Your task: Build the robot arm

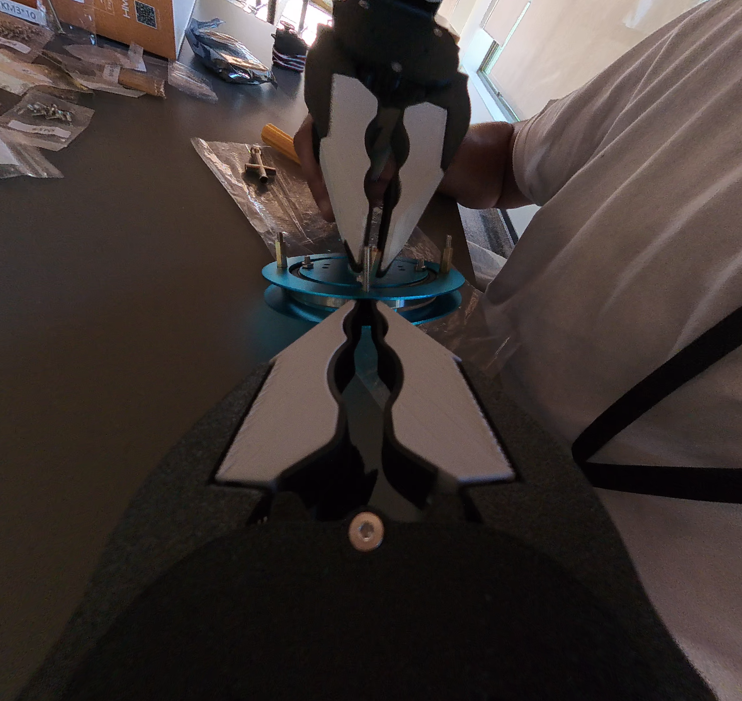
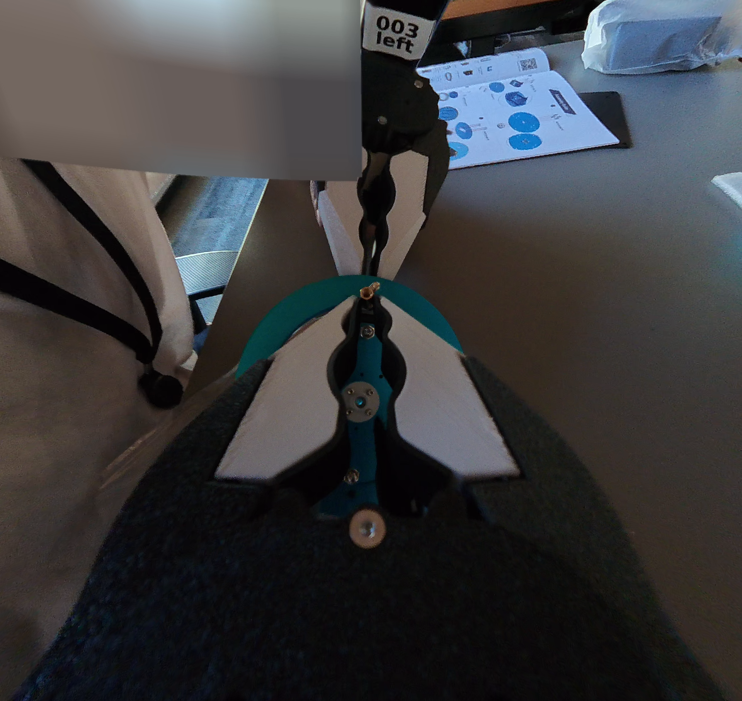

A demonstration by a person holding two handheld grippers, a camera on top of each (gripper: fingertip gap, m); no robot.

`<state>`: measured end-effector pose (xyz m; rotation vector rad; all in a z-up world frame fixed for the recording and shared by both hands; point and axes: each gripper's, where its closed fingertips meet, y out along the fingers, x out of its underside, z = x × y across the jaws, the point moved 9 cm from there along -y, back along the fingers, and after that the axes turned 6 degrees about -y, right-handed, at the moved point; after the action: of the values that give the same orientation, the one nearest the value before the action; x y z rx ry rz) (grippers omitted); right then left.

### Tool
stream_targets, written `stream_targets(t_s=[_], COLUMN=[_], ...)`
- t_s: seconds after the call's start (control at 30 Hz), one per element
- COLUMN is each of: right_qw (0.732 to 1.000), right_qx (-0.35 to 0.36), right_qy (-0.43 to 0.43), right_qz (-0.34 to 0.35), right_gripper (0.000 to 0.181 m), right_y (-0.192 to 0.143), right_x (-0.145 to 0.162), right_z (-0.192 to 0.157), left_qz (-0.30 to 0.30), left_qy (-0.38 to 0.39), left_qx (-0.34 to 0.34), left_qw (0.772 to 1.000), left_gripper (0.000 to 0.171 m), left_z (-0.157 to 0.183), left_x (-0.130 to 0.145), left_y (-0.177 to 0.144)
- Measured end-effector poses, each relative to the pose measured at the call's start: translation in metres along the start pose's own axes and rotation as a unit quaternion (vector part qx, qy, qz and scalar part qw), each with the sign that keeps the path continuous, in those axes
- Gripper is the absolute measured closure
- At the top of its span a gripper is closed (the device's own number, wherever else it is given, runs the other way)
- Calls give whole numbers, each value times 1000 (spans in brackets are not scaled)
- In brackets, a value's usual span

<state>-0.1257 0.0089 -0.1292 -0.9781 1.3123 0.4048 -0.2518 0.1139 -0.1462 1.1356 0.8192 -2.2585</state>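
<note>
A blue two-plate disc assembly [image 1: 321, 280] lies on the dark table, with brass standoffs [image 1: 281, 248] standing on its upper plate. My right gripper [image 1: 366, 268] comes down from above and is shut on a small brass standoff [image 2: 367, 291], held at a threaded screw [image 1: 365, 278] near the plate's front rim. My left gripper [image 1: 364, 305] is shut, its tips at the rim just below that screw. What they pinch is hidden. In the right wrist view the left gripper [image 2: 371, 274] touches the teal disc's [image 2: 281, 320] far edge.
A cross wrench [image 1: 260, 168] and a yellow tool handle [image 1: 279, 141] lie on a clear plastic bag [image 1: 249, 188]. Bags of screws [image 1: 44, 115] and an orange box [image 1: 120, 3] lie at the far left. An open instruction booklet [image 2: 522, 111], a white-wrapped package [image 2: 658, 35]. A person's white shirt [image 1: 622, 240] is close by. Less than 4 cm separates the two grippers' tips.
</note>
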Motion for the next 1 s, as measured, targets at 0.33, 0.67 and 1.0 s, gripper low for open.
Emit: stream_targets(t_s=[0.33,0.67,1.0], right_qw=[997,999,995], right_qx=[-34,-25,-93], right_qy=[59,28,1], right_qz=[42,28,-35], right_gripper=[177,178,177], right_y=[-8,-7,-5], right_x=[-3,-5,-16], right_z=[7,5,16], left_qz=[-6,-9,-11], left_qy=[13,11,13], left_qx=[-3,-2,-3], left_qw=[1000,1000,1000], left_gripper=[171,170,170], left_z=[3,3,3], left_x=[1,1,2], left_y=[1,2,2])
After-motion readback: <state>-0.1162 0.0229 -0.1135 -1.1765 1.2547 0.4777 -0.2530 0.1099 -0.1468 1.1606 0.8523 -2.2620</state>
